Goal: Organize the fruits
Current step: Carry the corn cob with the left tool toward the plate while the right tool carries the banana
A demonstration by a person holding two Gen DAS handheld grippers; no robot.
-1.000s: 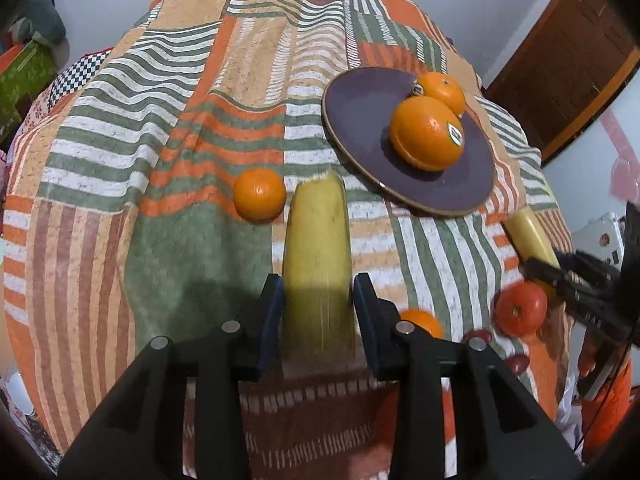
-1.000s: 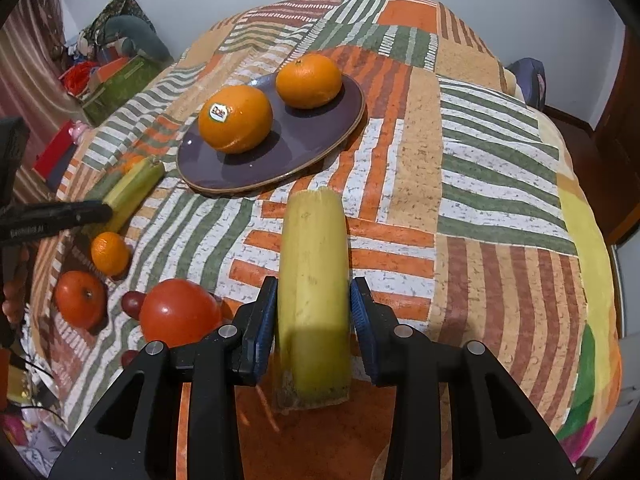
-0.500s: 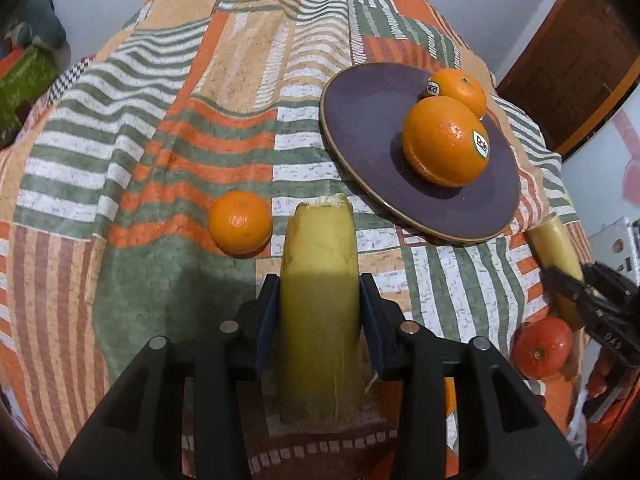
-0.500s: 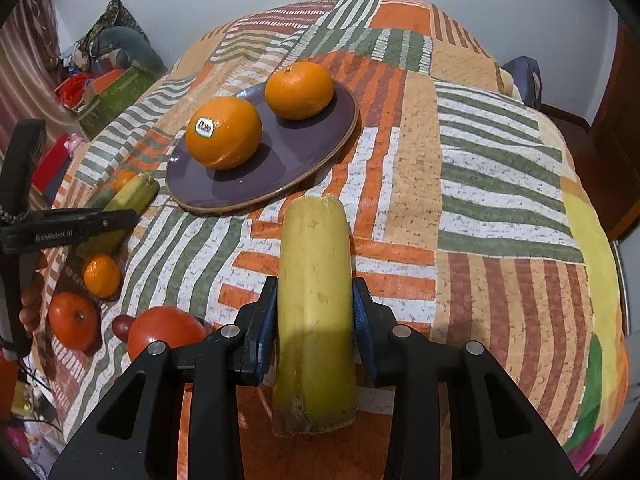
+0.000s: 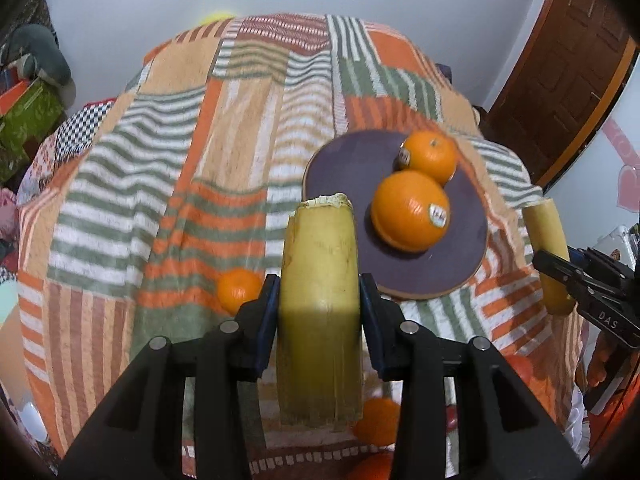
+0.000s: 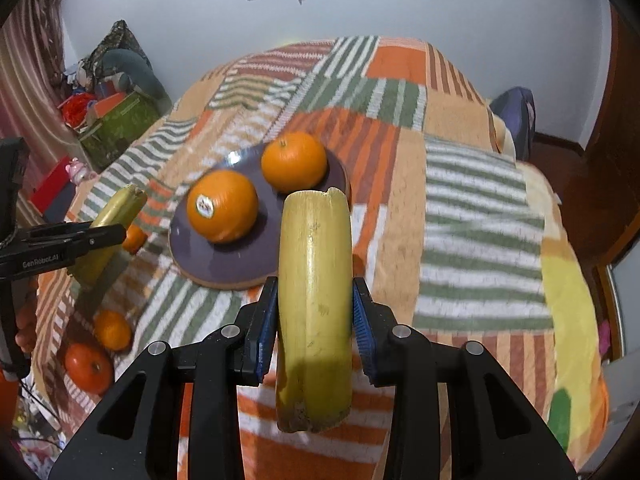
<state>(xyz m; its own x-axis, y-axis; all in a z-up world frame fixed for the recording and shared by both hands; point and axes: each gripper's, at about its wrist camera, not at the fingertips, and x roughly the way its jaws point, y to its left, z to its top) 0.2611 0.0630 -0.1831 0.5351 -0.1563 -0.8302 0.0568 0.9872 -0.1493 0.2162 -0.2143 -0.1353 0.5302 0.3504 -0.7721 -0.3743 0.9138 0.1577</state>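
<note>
**Ana:** Left tongs clamped tight on a banana piece, blue pads pressed to both its sides, cut end pointing toward the purple plate on the bed.

**Ben:** Count from this view?

**Ana:** Two oranges on the plate, touching. One small orange on the quilt just left of the tongs, more orange fruit half hidden beneath them. At far right, the other tongs carry a second banana piece.

**Ben:** And the right wrist view?

**Ana:** Right tongs closed on their own banana piece, held up in front of the plate's near rim. Two oranges on the plate here stand slightly apart. On the quilt at left: two small oranges and one tomato.
</note>
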